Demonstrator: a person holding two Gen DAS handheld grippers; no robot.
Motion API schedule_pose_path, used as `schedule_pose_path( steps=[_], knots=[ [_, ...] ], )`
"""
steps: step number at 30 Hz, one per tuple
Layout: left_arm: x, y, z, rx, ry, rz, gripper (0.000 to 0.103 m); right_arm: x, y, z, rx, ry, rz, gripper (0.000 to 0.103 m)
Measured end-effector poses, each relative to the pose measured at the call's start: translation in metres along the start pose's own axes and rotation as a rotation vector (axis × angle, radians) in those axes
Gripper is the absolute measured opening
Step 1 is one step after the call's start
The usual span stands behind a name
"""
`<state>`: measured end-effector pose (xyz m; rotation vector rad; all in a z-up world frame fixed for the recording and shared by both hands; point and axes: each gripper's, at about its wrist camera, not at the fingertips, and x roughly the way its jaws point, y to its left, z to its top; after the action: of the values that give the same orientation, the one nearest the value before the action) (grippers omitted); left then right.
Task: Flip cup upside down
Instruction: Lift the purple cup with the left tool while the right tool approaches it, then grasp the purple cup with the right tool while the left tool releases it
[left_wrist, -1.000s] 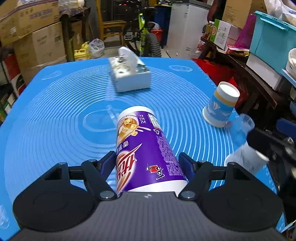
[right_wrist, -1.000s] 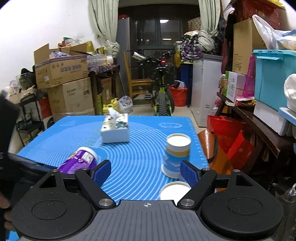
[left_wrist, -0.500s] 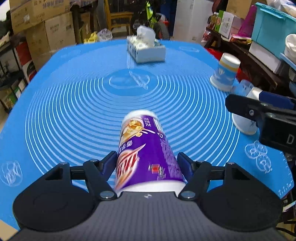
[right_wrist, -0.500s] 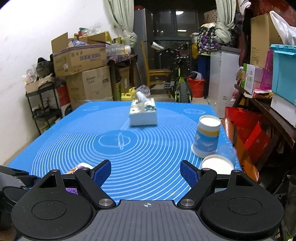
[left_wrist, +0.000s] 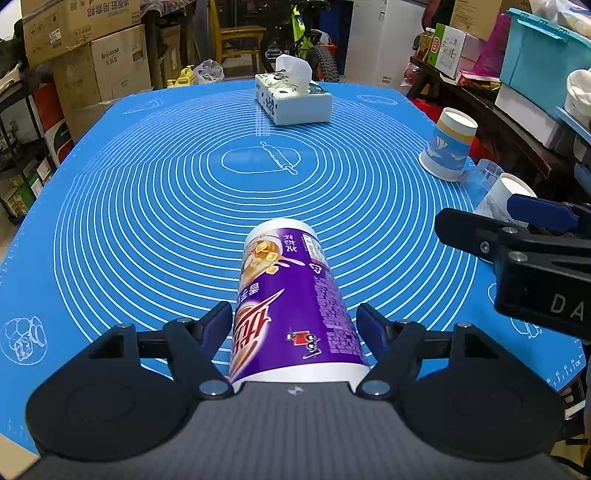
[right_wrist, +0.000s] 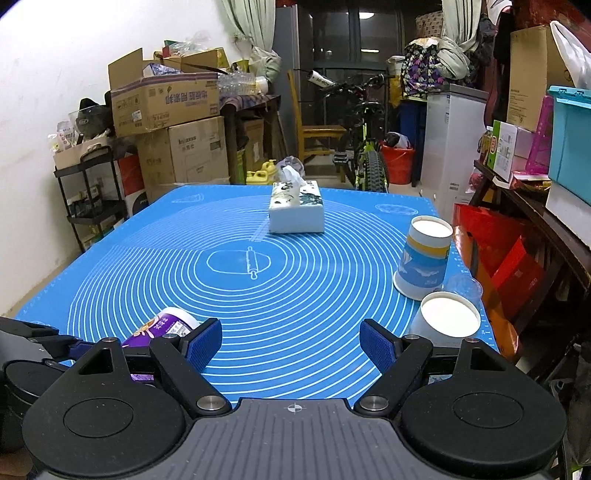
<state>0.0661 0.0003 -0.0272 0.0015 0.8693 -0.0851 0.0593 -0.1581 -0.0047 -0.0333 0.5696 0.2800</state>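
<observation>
A purple paper cup (left_wrist: 291, 306) lies on its side between the blue pads of my left gripper (left_wrist: 295, 328), base pointing away, rim toward the camera. The left gripper is shut on it, low over the blue mat (left_wrist: 147, 206). The cup also shows in the right wrist view (right_wrist: 162, 326) at the lower left. My right gripper (right_wrist: 291, 341) is open and empty above the mat's near edge; it appears in the left wrist view (left_wrist: 517, 236) at the right.
A tissue box (right_wrist: 297, 208) stands at the far middle of the mat. Two paper cups stand upside down near the right edge, one blue and white (right_wrist: 424, 262), one white (right_wrist: 447, 317), with a clear plastic cup (right_wrist: 463, 288) between them. Boxes, shelves and a bicycle surround the table.
My left gripper has drawn back toward the near edge with the purple cup held in it. My right gripper has risen and pulled back, so more of the mat shows.
</observation>
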Motion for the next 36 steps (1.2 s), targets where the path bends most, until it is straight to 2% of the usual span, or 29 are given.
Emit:
schedule_pose_path(
  steps=[14, 19, 21, 22, 27, 32, 36],
  knots=[
    [-0.023, 0.015, -0.003, -0.039, -0.046, 0.018, 0.085, -0.006, 0.014, 0.008, -0.017, -0.004, 0.014, 0.084],
    [-0.04, 0.024, -0.003, -0.065, -0.085, 0.022, 0.086, -0.008, 0.02, 0.013, -0.022, 0.005, 0.03, 0.084],
    [-0.047, 0.027, -0.002, -0.07, -0.101, 0.028, 0.093, -0.006, 0.023, 0.017, -0.023, 0.02, 0.045, 0.084],
    [-0.05, 0.029, -0.002, -0.07, -0.108, 0.041, 0.094, -0.005, 0.024, 0.019, -0.021, 0.03, 0.056, 0.085],
    [-0.059, 0.046, -0.001, -0.093, -0.142, 0.09, 0.094, 0.01, 0.031, 0.029, 0.027, 0.113, 0.14, 0.085],
    [-0.059, 0.073, -0.001, -0.131, -0.155, 0.162, 0.095, 0.041, 0.041, 0.039, 0.095, 0.256, 0.246, 0.085],
    [-0.053, 0.092, -0.001, -0.155, -0.155, 0.223, 0.095, 0.07, 0.055, 0.039, 0.123, 0.376, 0.285, 0.085]
  ],
)
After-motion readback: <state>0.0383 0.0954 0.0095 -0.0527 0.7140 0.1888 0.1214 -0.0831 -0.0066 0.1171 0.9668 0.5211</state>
